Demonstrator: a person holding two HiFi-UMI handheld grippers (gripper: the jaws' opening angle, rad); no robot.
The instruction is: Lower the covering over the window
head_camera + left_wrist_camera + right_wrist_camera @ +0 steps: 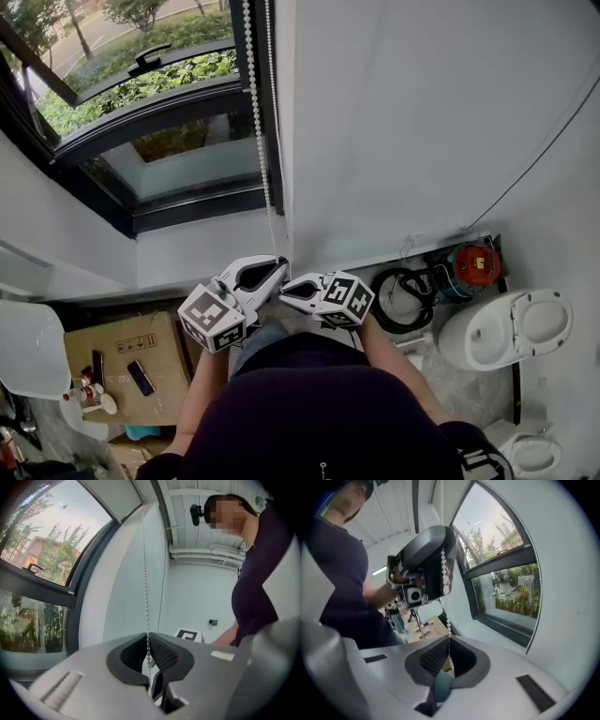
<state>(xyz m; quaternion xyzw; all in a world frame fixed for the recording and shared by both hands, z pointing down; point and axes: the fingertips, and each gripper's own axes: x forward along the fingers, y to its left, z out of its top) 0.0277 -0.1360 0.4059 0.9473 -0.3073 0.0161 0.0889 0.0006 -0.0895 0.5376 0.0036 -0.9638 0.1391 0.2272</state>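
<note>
Left gripper (278, 267) and right gripper (287, 292), both smooth white plastic with a black-and-white marker cube at the back, meet tip to tip in the head view at the bead chain (257, 122). The chain is two strands of small round white beads. It hangs down the right edge of the window (159, 150), where the dark metal frame meets a plain matte white wall (422, 112). Green shrubs show through the glass. Far below lie a brown cardboard box (122, 361), a glossy white toilet (506, 328) and a coiled black hose (403, 300).

From the left gripper view, the grey jaws are drawn narrow, and their black ribbed pads pinch one strand of the chain, which runs straight up from them against the pale wall. A pale flat panel (115, 498) sits along the window's top. Whether it is the covering cannot be told. Ribbed white ceiling panels and a pipe run overhead, and the person's dark sleeve fills the right side.

From the right gripper view, these jaws are also closed tight on the chain, the dimpled black pads meeting around the beads. The left gripper clamps the same strand just above. The window's dark frame curves away at right, with sky and trees beyond.
</note>
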